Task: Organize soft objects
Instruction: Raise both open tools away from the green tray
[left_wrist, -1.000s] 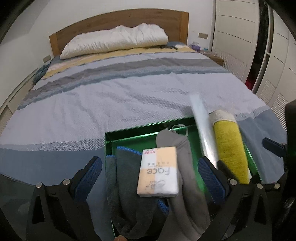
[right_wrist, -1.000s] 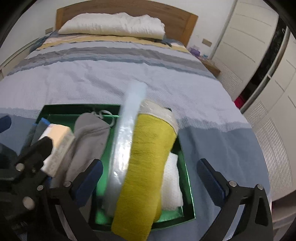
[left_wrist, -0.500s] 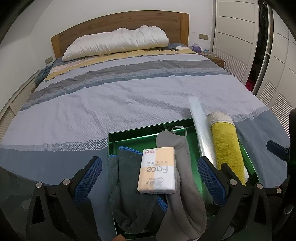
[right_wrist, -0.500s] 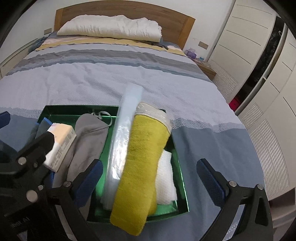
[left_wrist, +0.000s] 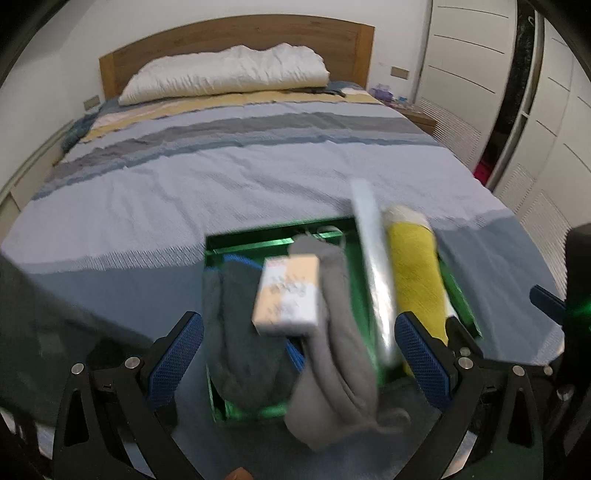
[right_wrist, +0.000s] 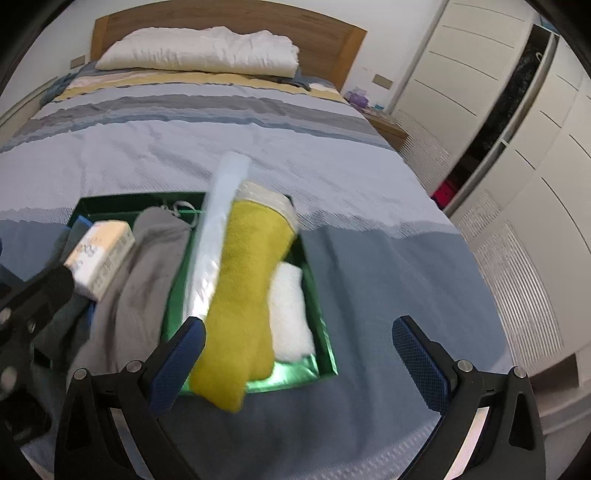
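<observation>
A green tray (left_wrist: 255, 242) (right_wrist: 325, 345) lies on the bed near its foot. In it are a dark grey towel (left_wrist: 240, 332), a tissue pack (left_wrist: 290, 295) (right_wrist: 101, 256), a light grey cloth (left_wrist: 340, 354) (right_wrist: 144, 280), a clear plastic roll (left_wrist: 373, 266) (right_wrist: 218, 236), a yellow rolled towel (left_wrist: 415, 273) (right_wrist: 243, 295) and a white cloth (right_wrist: 291, 314). My left gripper (left_wrist: 299, 354) is open above the tray's near end. My right gripper (right_wrist: 299, 362) is open over the tray's right front corner. Both are empty.
The striped bedspread (left_wrist: 229, 170) stretches back to a white pillow (left_wrist: 225, 75) and a wooden headboard (right_wrist: 332, 40). White wardrobe doors (right_wrist: 517, 122) stand on the right, with a low nightstand (left_wrist: 421, 120) beside the bed.
Both grippers have pulled back and up from the tray, which now looks farther off. The objects in the tray have not moved. Both grippers stay open.
</observation>
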